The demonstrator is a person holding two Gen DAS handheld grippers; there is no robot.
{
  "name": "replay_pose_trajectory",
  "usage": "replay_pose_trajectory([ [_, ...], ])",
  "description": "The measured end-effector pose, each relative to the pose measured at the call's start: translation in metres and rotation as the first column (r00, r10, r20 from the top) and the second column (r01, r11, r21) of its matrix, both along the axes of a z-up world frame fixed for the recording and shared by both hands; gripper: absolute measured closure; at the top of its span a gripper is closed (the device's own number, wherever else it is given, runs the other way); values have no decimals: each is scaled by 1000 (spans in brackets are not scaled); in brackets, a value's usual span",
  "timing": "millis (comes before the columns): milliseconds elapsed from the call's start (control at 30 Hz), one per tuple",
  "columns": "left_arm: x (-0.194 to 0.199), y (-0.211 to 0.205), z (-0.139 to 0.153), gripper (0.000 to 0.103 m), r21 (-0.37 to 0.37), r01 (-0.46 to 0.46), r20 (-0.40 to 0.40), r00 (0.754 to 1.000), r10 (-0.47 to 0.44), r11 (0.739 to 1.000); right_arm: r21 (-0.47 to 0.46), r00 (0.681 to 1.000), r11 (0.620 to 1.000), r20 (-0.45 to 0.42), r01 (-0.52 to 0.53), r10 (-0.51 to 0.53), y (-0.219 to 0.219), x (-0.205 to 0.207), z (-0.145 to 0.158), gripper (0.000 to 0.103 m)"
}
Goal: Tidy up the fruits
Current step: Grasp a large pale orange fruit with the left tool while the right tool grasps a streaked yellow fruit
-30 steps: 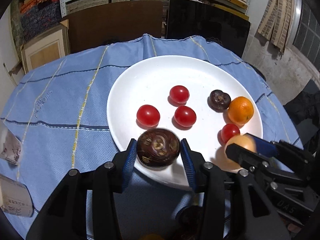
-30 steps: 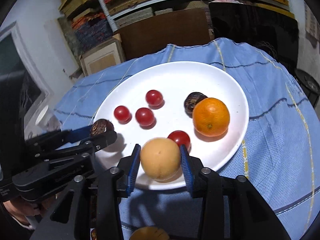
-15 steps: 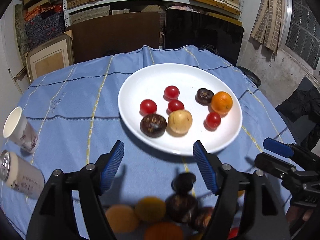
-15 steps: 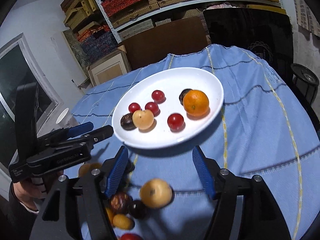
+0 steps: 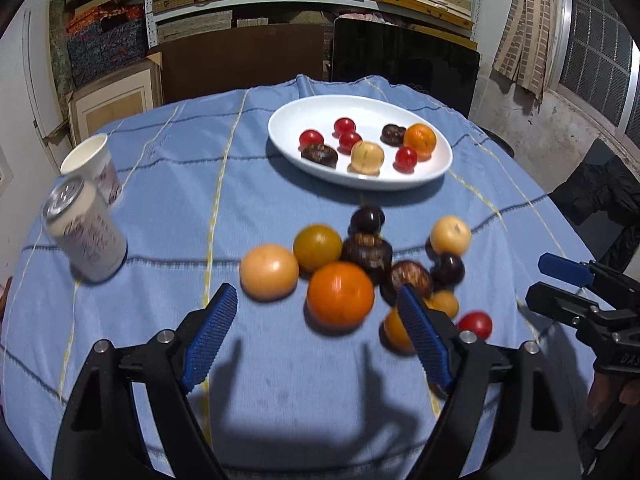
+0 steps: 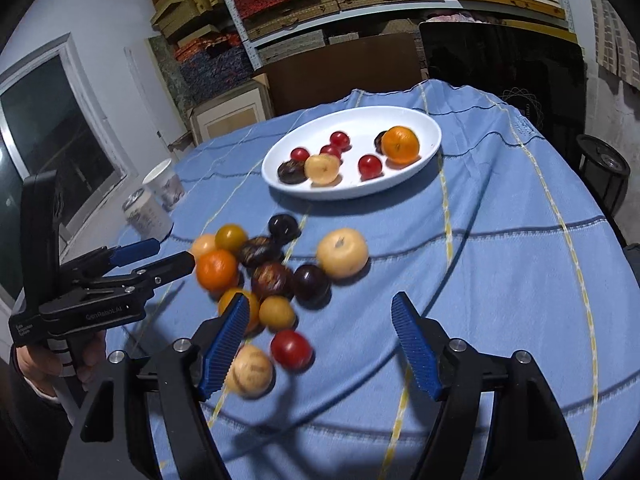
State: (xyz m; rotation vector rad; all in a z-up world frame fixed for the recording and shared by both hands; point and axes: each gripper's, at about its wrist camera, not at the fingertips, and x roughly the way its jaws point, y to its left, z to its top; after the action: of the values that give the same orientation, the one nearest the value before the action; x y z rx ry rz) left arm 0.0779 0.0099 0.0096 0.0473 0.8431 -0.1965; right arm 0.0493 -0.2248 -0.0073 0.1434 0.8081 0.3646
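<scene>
Far left on the blue-clothed counter point(image 5: 160, 200) stand a can point(image 5: 86, 236) and a paper cup point(image 5: 94, 168). Left gripper point(image 5: 316, 334) hangs over the cloth, fingers point(image 5: 210, 338) opening with nothing between them, just short of the loose fruit pile point(image 5: 352, 268). Beyond the pile, the white plate point(image 5: 432, 172) holds eight fruits; on the right, the right gripper point(image 6: 320, 344) has its fingers opening and empty too.
</scene>
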Motion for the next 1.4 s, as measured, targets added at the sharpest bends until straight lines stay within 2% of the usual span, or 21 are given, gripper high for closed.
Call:
replay_pose_trajectory([
  [200, -28, 6, -17, 22, -8, -6, -35, 999, 6, 1000, -1, 999, 1000, -22, -23, 23, 8, -24, -8, 29],
  [400, -40, 13, -27, 22, 0, -13, -54, 998, 13, 1000, -10, 996, 997, -45, -74, 74, 24, -39, -15, 29],
  [567, -44, 22, -31, 22, 0, -28, -68, 997, 28, 1000, -49, 988, 988, -56, -144, 141, 51, -44, -20, 29],
  [767, -40, 34, -32, 22, -4, -52, -74, 996, 52, 999, -121, 985, 980, -87, -156, 146, 80, -33, -34, 30],
  [833, -37, 37, -31, 22, -4, -56, -72, 996, 56, 998, -158, 989, 978, -72, -138, 128, 86, -29, -36, 35],
  [967, -29, 44, -30, 22, -10, -78, -82, 994, 77, 997, -182, 993, 978, -85, -102, 87, 85, -18, -41, 62],
  [1200, -2, 55, -30, 22, 19, -110, -81, 991, 111, 994, -89, 989, 989, -99, -116, 107, 72, -17, -41, 63],
  [1300, 14, 52, -31, 22, 58, -88, -69, 993, 92, 994, -80, 987, 988, -105, -132, 123, 70, -21, -40, 63],
  [1400, 30, 50, -35, 23, 60, -67, -84, 994, 72, 996, -75, 985, 987, -113, -141, 132, 69, -22, -41, 63],
])
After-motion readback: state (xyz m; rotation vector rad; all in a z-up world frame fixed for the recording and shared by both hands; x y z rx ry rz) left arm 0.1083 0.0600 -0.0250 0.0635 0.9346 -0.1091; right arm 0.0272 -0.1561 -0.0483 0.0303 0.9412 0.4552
